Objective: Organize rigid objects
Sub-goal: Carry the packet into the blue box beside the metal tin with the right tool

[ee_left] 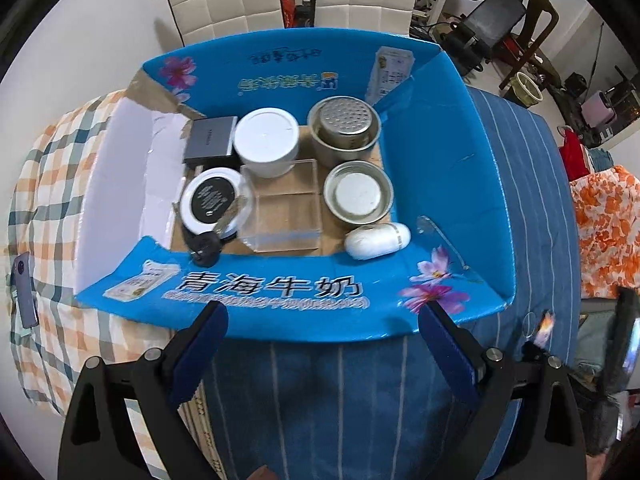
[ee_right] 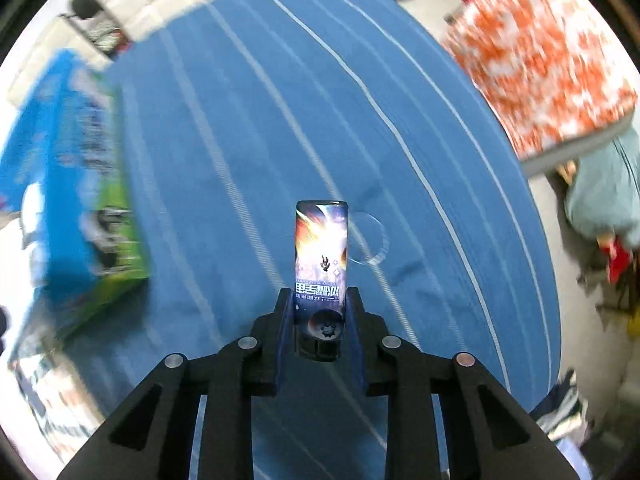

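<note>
Right wrist view shows a small printed case (ee_right: 321, 248), maybe a lighter, clamped at its lower end between the pads of my right gripper (ee_right: 321, 300), above the blue striped bedcover (ee_right: 240, 140). It looks stiff, light and glossy, so probably slippery; holding the flat sides seems best. My left gripper (ee_left: 320, 332) is wide open and empty at the near wall of the blue carton (ee_left: 440, 152).

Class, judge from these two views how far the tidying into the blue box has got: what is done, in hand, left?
Done: the blue box already holds a white jar, two metal bowls, a clear case and other pieces. In hand: the right gripper is shut on a printed lighter above the striped cloth. Left: putting it in the box; the left gripper is open and empty.
</note>
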### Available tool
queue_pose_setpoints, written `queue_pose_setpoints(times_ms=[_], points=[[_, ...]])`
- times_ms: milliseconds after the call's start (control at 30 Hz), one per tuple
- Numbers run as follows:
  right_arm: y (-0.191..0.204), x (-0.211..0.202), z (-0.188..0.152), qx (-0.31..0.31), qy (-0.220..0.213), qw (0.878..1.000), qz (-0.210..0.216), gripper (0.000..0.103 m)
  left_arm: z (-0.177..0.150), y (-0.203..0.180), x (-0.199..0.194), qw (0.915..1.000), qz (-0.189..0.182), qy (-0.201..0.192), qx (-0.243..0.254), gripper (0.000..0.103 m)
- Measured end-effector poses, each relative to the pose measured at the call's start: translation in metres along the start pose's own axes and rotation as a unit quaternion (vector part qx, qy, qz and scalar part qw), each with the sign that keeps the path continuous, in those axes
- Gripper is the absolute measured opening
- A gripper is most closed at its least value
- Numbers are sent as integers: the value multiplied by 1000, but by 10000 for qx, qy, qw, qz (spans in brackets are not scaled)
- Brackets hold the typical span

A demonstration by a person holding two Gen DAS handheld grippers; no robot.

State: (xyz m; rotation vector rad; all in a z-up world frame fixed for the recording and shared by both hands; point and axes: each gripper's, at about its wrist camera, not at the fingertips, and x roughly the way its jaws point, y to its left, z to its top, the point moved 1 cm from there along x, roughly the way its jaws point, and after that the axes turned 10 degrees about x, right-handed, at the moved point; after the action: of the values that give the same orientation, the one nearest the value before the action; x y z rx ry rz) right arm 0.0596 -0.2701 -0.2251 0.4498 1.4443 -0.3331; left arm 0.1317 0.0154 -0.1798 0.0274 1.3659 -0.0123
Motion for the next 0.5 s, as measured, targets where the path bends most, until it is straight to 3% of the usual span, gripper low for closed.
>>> queue_pose_setpoints(times_ms=[233, 500], points=[[74, -90, -11, -715, -530, 9925, 833, 27, -5, 27, -35, 9995, -121, -268, -65, 98], [145, -118, -18, -1561, -512, 9740, 1561, 27, 2, 62, -83, 9973, 83, -714, -119, 98]])
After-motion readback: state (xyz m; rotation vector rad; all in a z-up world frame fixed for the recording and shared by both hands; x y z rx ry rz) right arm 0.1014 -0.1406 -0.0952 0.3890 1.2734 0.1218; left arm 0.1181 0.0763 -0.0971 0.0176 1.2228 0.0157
